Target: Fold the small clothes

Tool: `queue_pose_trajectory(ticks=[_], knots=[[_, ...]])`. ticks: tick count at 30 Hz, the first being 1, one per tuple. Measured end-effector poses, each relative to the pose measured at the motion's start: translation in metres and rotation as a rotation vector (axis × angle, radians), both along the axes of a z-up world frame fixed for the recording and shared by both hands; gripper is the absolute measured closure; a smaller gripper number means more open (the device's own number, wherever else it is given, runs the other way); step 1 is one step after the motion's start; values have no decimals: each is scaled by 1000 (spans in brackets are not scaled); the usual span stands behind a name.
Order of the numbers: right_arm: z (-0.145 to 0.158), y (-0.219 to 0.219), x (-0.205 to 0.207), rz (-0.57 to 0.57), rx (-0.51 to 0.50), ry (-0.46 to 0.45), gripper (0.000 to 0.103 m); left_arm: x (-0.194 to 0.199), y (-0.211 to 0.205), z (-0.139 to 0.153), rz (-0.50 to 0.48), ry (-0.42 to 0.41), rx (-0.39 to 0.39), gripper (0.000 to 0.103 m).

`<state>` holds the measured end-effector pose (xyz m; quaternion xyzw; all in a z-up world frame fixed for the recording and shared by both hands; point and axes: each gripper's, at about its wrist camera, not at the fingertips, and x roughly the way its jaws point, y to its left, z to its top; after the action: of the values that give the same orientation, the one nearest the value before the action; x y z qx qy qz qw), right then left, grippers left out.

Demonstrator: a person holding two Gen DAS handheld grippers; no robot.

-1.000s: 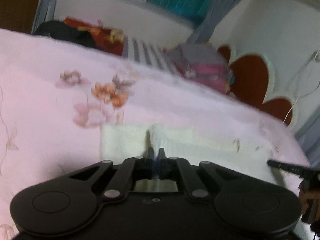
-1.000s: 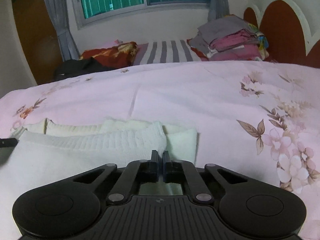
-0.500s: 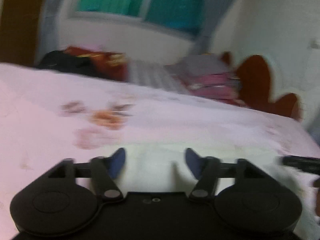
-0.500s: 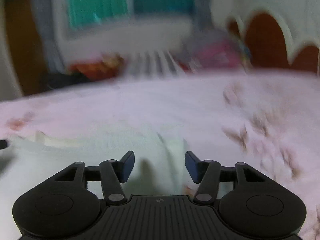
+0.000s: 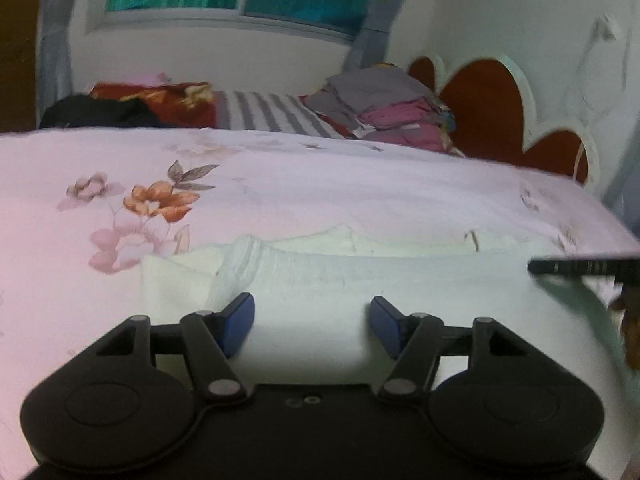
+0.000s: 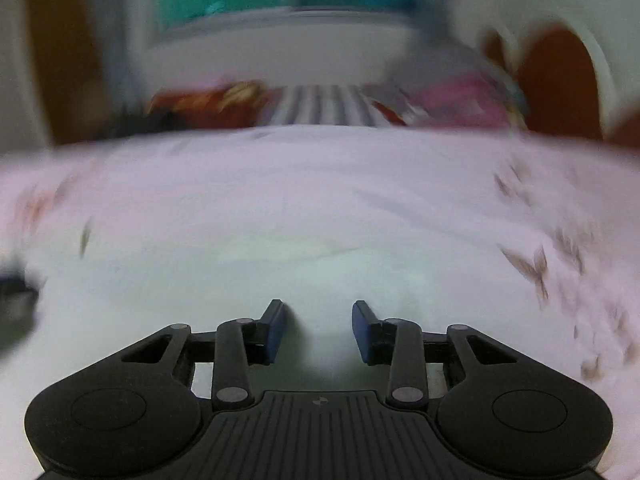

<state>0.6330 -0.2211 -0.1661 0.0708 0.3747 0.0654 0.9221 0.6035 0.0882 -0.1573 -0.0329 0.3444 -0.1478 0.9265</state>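
Note:
A cream-white knitted garment (image 5: 360, 280) lies folded flat on the pink floral bedspread (image 5: 280, 184). My left gripper (image 5: 312, 324) is open and empty, low over the garment's near part, with a ribbed fold just ahead of its left finger. My right gripper (image 6: 319, 330) is open and empty over the same garment (image 6: 320, 272); that view is blurred by motion. A finger of the right gripper (image 5: 580, 267) shows at the right edge of the left wrist view.
At the far side of the bed lie a stack of folded grey and pink clothes (image 5: 392, 108), a striped cloth (image 5: 272, 114), a red patterned cloth (image 5: 168, 100) and a black garment (image 5: 92, 114). A red scalloped headboard (image 5: 492, 108) stands at the right.
Both grippers were shut on the garment's folded edge one second ago. They have let go, opened and drawn back, and the garment now lies flat. The right gripper is still moving.

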Motion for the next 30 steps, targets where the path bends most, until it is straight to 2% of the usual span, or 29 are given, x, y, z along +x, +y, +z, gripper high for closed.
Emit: queue_pose_trajectory(ticks=[1,3,4,5,6,7,8,9,10,12,15,18,19,22,23,25,27,30], knots=[[1,-3,3,3,15,10,67,-4,-6,1,-1,-3,21,40],[7,7,1,20,-44,6,66,-14,-13,12,22,-11,41,36],[12,12,-5,15,-60,1,56,-25,-18,19,21,-40,30,33],[17,18,-13,12,-65,-16,42,-34,-24,24,18,-56,15,24],[22,24,-24,28,-61,-52,23,-45,-34,27,7,-59,6,22],[24,30,-37,66,-45,-88,23,-53,-44,27,-15,-56,7,22],[25,40,-44,114,-25,-89,23,-60,-53,25,-33,-48,15,23],[24,49,-51,159,-13,-69,28,-66,-61,21,-36,-37,22,24],[22,58,-58,207,-6,-60,43,-68,-67,17,-36,-21,19,25],[12,73,-67,271,-27,-8,54,-74,-67,6,-17,8,22,26],[6,68,-77,255,-68,-11,54,-83,-47,4,26,-7,61,26],[5,32,-76,51,-130,12,54,-91,-28,6,62,-2,87,26],[5,22,-77,39,-97,26,54,-96,-27,10,70,-6,84,26],[20,30,-89,79,-114,-8,54,-110,-34,19,68,-24,43,26],[23,34,-97,122,-86,-27,54,-114,-41,19,52,-24,37,26],[24,49,-110,193,-58,-22,54,-118,-58,14,23,-6,50,26],[16,62,-121,248,-79,10,54,-124,-69,5,22,27,86,26],[1,62,-127,222,-129,49,54,-136,-66,5,53,33,113,30]])
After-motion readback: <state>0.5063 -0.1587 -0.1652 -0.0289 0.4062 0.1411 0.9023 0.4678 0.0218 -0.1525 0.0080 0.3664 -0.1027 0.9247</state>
